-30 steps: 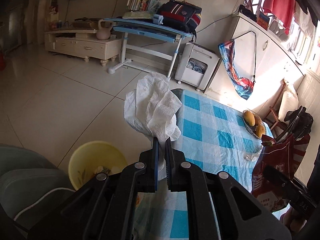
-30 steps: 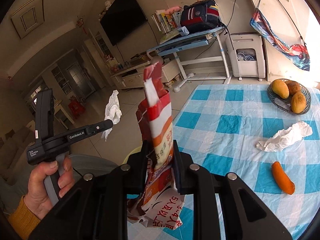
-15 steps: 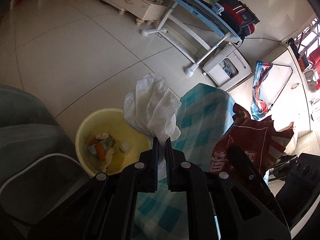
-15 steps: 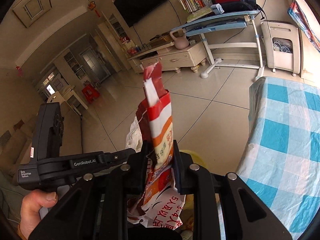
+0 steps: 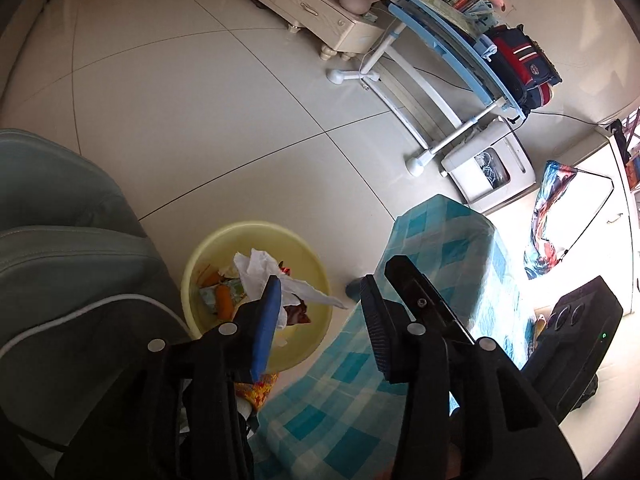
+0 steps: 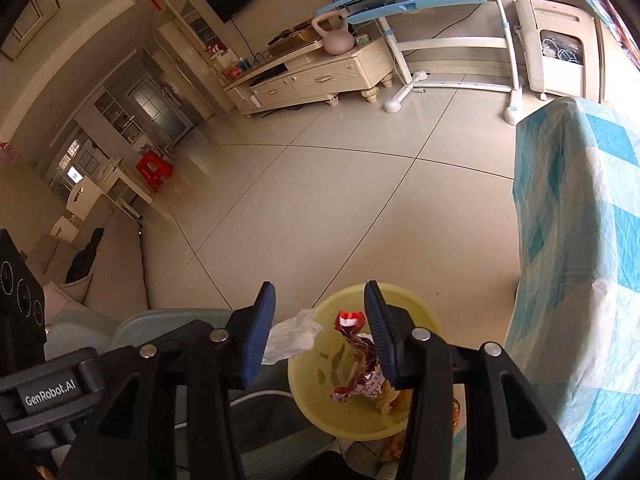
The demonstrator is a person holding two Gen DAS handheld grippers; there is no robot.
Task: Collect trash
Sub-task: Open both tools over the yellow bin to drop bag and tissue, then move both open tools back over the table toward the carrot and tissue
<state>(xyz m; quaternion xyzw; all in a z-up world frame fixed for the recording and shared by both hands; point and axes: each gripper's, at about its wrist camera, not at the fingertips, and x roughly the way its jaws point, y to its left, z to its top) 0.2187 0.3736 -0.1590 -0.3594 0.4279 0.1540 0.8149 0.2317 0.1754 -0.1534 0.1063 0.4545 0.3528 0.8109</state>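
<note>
A yellow trash bin (image 5: 200,256) stands on the floor by the table; it also shows in the right wrist view (image 6: 308,400). My left gripper (image 5: 320,300) is open above it; the white crumpled tissue (image 5: 260,268) lies in the bin on food scraps. My right gripper (image 6: 320,320) is open over the bin. The red and white snack bag (image 6: 358,364) drops just below its right finger, and the tissue (image 6: 294,338) shows by its left finger (image 6: 260,328).
The table with the blue checked cloth (image 5: 452,248) stands right of the bin, also in the right wrist view (image 6: 580,208). A grey-green cushioned seat (image 5: 60,264) is left of it. A blue desk (image 5: 448,56) and TV cabinet (image 6: 316,76) stand farther off on the tiled floor.
Both grippers have opened over the bin. The tissue has left the left gripper and the snack bag has left the right gripper; both have dropped down into the bin.
</note>
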